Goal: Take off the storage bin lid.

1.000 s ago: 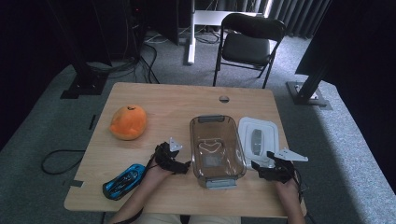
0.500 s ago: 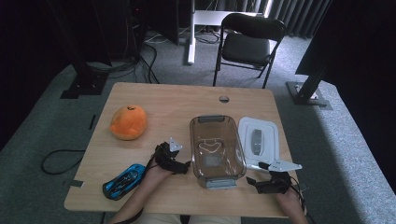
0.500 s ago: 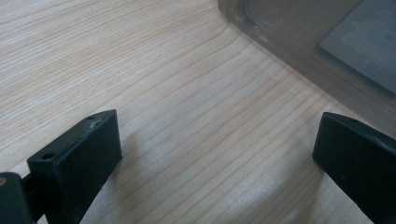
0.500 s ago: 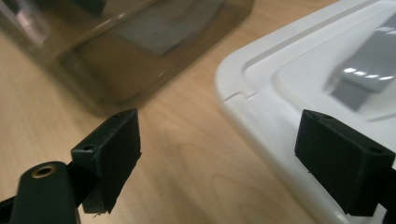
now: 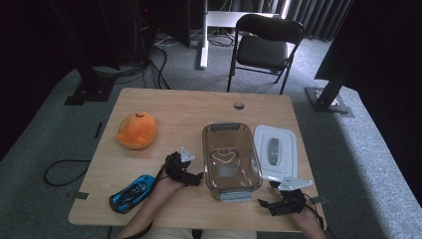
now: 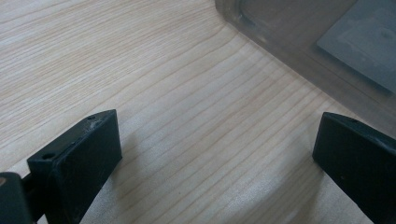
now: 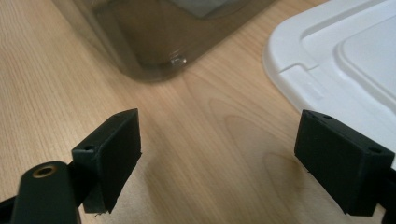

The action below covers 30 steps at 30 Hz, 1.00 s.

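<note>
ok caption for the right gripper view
Open right tool over bare table between clear box and white lid.

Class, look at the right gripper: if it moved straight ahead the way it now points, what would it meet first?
Probably the clear plastic container; the open right gripper faces bare table between that and the white lid.

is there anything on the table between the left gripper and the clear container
Nothing visible. The left gripper, jaws open, sits just left of the clear container, with bare table between them. The blue toy car lies on the gripper's other side.
</note>
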Each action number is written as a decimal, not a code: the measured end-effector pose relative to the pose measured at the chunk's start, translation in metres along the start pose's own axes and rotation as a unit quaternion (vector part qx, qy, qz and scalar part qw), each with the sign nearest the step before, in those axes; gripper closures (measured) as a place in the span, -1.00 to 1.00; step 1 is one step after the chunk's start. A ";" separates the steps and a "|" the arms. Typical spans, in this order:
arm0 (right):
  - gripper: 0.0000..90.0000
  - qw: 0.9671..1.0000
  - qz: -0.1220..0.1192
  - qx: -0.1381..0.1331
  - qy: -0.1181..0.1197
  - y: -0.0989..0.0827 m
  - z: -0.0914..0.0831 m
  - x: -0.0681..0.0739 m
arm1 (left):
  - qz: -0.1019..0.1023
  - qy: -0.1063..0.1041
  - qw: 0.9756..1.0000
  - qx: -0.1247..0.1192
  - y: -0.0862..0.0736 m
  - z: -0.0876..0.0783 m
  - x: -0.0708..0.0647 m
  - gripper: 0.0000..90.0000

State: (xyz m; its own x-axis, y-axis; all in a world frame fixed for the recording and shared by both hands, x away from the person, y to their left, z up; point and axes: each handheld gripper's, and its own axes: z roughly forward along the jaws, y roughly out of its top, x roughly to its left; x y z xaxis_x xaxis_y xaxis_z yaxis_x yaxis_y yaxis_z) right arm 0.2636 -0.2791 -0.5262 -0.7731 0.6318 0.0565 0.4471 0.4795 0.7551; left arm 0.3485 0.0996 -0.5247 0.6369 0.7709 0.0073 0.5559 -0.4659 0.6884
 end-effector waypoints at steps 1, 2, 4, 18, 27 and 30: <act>-0.68 1.000 -0.003 0.005 0.000 0.001 0.001 0.001 | 0.000 -0.001 1.000 0.000 0.000 0.000 0.000 -0.96; -0.68 1.000 -0.007 0.009 0.001 0.001 0.002 0.002 | 0.002 0.000 1.000 0.002 0.000 0.000 0.000 -0.96; -0.68 1.000 -0.012 0.016 -0.001 0.002 0.004 0.003 | 0.002 -0.001 1.000 0.001 0.000 0.000 0.000 -0.96; -0.71 0.999 -0.023 0.024 -0.017 0.003 0.007 0.009 | 0.009 -0.005 1.000 0.003 -0.001 -0.001 0.000 -0.96; -0.71 0.999 -0.018 0.023 -0.023 0.003 0.007 0.009 | -0.010 0.010 1.000 0.001 -0.002 -0.002 -0.004 -0.97; -0.71 0.999 -0.016 0.023 -0.025 0.003 0.007 0.009 | -0.009 0.008 1.000 0.001 -0.002 -0.002 -0.006 -0.96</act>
State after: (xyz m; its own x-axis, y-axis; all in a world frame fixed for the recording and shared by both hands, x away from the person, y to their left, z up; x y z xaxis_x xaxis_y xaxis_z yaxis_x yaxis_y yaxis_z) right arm 0.2614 -0.2681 -0.5278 -0.7651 0.6439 -0.0008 0.4431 0.5274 0.7249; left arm 0.3419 0.0968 -0.5246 0.6186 0.7857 0.0069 0.5681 -0.4533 0.6868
